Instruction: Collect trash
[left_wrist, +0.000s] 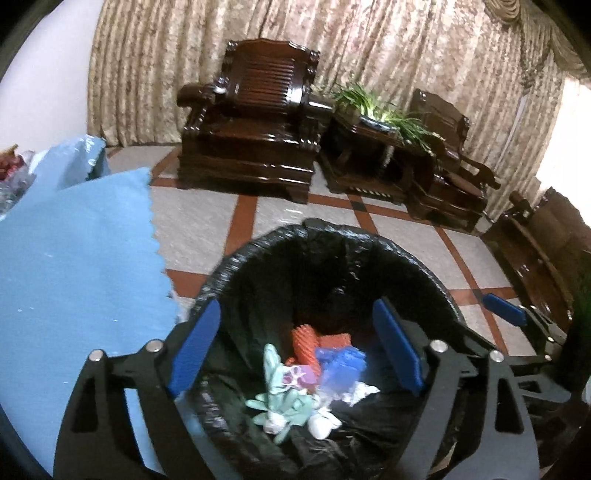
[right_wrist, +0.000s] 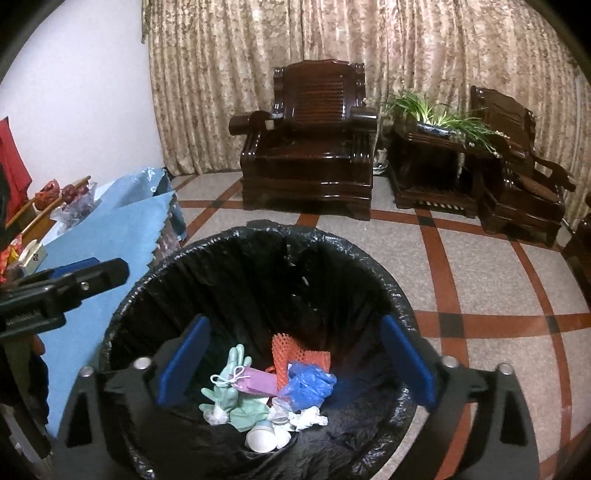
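Both grippers hang over the black-lined trash bin (right_wrist: 258, 258), jaws spread wide, nothing between the blue pads. Left gripper (left_wrist: 295, 350) frames the trash pile (left_wrist: 310, 380) lying at the bottom: pale green glove, orange mesh, blue plastic, white scraps. Right gripper (right_wrist: 295, 362) sees the same heap, plus a white cup (right_wrist: 260, 439) clearer here. Only the right view catches the red fruit (right_wrist: 70, 192) on the blue cloth-covered table (right_wrist: 110, 229); only the left shows the right gripper's finger (left_wrist: 504, 308) past the rim. Beyond, a dark wooden armchair (right_wrist: 306, 147) and curtain (right_wrist: 369, 44).
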